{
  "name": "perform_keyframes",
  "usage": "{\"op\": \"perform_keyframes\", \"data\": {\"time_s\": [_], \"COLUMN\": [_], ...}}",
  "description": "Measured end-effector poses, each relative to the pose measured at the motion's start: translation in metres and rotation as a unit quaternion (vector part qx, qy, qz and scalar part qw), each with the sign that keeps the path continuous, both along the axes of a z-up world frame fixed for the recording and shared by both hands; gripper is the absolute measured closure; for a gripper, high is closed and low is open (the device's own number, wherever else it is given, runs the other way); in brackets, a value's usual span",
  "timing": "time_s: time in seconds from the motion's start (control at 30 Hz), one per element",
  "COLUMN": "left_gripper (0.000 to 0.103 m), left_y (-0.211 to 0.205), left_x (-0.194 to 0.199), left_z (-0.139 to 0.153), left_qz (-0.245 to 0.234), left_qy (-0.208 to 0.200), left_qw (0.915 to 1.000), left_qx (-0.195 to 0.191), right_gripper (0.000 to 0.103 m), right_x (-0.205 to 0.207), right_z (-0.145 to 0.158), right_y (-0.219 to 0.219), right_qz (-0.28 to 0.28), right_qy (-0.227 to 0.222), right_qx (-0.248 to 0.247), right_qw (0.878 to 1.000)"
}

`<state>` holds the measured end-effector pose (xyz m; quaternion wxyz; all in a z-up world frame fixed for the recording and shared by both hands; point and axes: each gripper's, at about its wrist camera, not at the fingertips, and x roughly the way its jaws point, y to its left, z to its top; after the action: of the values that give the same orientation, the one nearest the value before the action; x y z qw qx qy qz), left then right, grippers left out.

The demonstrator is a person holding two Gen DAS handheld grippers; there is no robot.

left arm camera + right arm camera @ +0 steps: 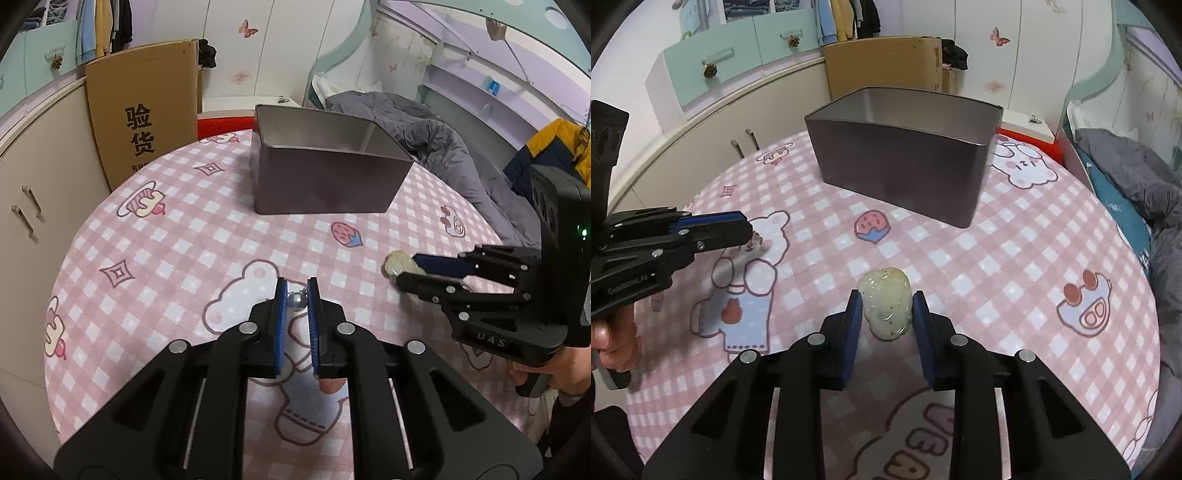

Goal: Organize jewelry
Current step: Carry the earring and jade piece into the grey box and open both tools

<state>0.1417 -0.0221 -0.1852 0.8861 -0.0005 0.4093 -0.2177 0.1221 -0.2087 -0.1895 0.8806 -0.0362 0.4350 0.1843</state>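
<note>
A small pearl earring lies on the pink checked tablecloth between the blue pads of my left gripper; the pads stand on either side of it with small gaps. In the right wrist view only its metal end shows past the left gripper's tip. A pale green jade pendant sits between the fingers of my right gripper, which are close to its sides but apart. The pendant also shows in the left wrist view. An open grey metal box stands at the back of the table, also in the right wrist view.
A cardboard box leans against a cream cabinet on the left. A bed with a grey duvet borders the table on the right. A red box sits behind the metal box.
</note>
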Motion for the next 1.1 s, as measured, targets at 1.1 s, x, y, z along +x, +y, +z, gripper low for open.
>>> {"op": "perform_keyframes", "data": {"time_s": [1.1], "left_gripper": [0.092], "left_y": [-0.039], "left_x": [0.119], "left_z": [0.114], "left_qz": [-0.012], "left_qy": [-0.073], "left_qw": [0.9968], "left_qx": [-0.030], "right_gripper": [0.076], "right_x": [0.113], "right_z": [0.133], "right_y": [-0.028], "right_qz": [-0.016], "right_qy": [-0.066], "right_qx": [0.121], "right_qw": [0.990]}}
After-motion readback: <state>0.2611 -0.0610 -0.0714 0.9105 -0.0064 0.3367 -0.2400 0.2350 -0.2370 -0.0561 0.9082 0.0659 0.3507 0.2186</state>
